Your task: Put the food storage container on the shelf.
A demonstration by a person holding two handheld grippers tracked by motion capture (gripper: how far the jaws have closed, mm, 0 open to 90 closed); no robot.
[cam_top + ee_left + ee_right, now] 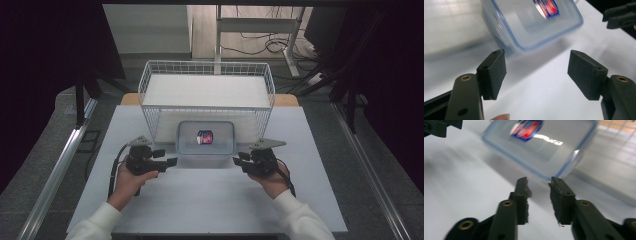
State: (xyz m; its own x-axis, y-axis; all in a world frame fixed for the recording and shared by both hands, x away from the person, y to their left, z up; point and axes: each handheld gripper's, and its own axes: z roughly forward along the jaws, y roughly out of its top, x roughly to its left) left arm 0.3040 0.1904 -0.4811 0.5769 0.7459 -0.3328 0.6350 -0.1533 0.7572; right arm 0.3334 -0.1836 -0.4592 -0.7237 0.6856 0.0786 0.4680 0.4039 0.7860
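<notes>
Low in the high view, the left gripper [170,162] sits left of centre, its jaws standing wide with nothing between them. The right gripper [237,161], right of centre, has its jaws narrow and bare. Between them, just above centre, the clear container [205,137] with its red-and-blue label [205,137] rests on the white table [200,200], against the wire basket [206,95] behind it.

One sticker [205,137] on the lid of the clear box [205,150], red and blue with some white. Too small in the high view to read. Blurred in the left gripper view [546,6] and in the right gripper view [526,128]. No letters or numbers to make out. No other words or signs anywhere.
</notes>
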